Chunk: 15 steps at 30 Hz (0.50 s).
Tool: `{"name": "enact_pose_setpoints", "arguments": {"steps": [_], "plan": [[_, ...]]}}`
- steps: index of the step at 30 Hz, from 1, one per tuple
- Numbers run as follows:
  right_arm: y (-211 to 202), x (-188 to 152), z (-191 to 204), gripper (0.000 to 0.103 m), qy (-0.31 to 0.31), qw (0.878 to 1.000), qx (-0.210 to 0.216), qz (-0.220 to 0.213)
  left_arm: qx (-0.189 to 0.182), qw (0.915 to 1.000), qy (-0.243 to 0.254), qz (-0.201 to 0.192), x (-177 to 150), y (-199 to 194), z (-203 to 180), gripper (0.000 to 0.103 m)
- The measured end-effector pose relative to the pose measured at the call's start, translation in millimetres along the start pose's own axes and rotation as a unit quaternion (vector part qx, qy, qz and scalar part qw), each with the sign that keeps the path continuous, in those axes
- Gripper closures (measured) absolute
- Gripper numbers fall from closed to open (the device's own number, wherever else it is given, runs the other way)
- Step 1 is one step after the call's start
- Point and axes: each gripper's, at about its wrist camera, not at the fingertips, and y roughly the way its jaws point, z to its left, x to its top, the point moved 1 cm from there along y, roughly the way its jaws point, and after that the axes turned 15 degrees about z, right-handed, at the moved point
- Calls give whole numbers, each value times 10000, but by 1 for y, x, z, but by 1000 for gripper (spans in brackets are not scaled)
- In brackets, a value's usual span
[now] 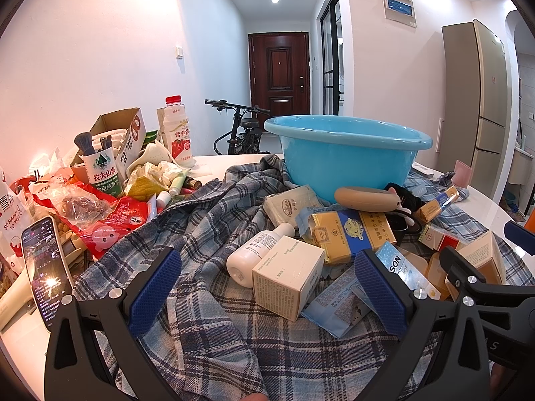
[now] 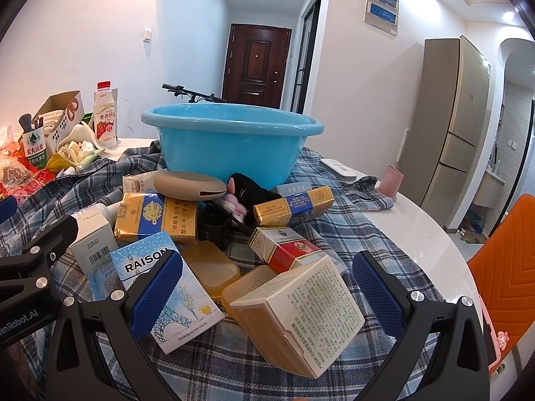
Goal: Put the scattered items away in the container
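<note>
On the plaid cloth [image 2: 334, 230] in front of the blue basin [image 2: 230, 143], my right gripper [image 2: 264, 295] hovers with its jaws spread wide around the tan box [image 2: 297, 314], nothing clamped, and my left gripper [image 1: 267, 287] is just as wide around the white cream box [image 1: 287, 280], both lined up, I'd say, for a first pick. The boxes lie heaped just short of the basin; I can read "RAISON" on the pale blue pack [image 2: 157, 267] and "MOISTURIZING" on the cream box.

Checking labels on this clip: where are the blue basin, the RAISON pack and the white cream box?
blue basin [image 2: 230, 153], right wrist view, front wall.
RAISON pack [image 2: 147, 257], right wrist view, printed name.
white cream box [image 1: 289, 275], left wrist view, top face.
</note>
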Motion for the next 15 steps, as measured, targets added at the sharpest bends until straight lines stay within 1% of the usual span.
{"name": "enact_pose_setpoints", "arguments": {"steps": [15], "plan": [[1,0,0,0,-19,10000,-18,11,-3,10000,3,-5,1,0,-2,0]]}}
